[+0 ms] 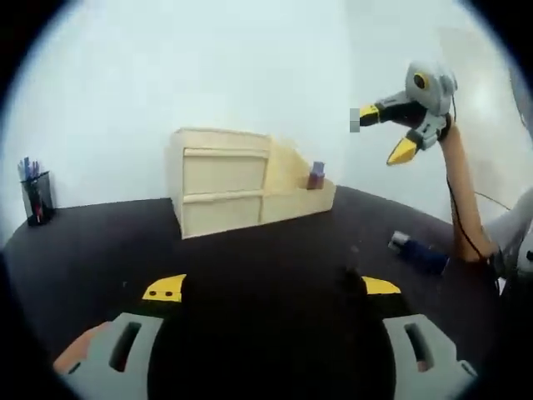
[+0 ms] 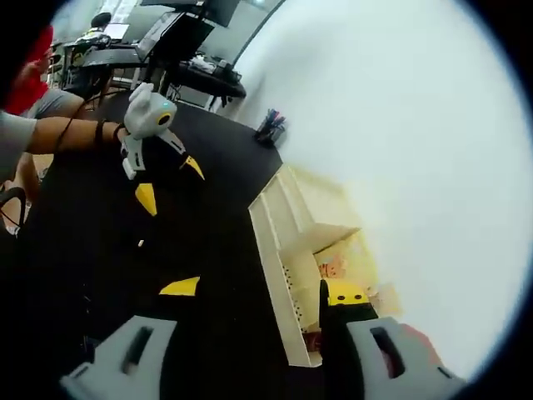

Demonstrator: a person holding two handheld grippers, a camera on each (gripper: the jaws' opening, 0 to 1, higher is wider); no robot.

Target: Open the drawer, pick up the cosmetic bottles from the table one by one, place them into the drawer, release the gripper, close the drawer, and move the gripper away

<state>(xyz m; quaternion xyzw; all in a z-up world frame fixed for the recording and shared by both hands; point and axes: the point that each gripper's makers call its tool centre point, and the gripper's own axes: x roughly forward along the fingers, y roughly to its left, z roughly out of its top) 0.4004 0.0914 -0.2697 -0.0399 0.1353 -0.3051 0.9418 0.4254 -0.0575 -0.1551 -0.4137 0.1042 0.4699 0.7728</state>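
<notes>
A: Nearest in the left gripper view, what do you make out?

B: The left gripper [image 1: 272, 287], yellow-tipped jaws spread wide with nothing between them, low over the black table [image 1: 250, 250].

A: And the drawer unit?

B: A pale wooden drawer unit [image 1: 225, 181] standing on the table, two drawer fronts, both shut, with a lower side shelf holding one small purple bottle [image 1: 316, 176]. A dark blue bottle [image 1: 420, 252] lies on the table to the right, well apart from the unit.

A: The other gripper?

B: The right gripper [image 2: 262, 290] is held high above the unit, looking down on it, jaws apart and empty. One pen cup [image 1: 35, 196] stands at the table's far left.
</notes>
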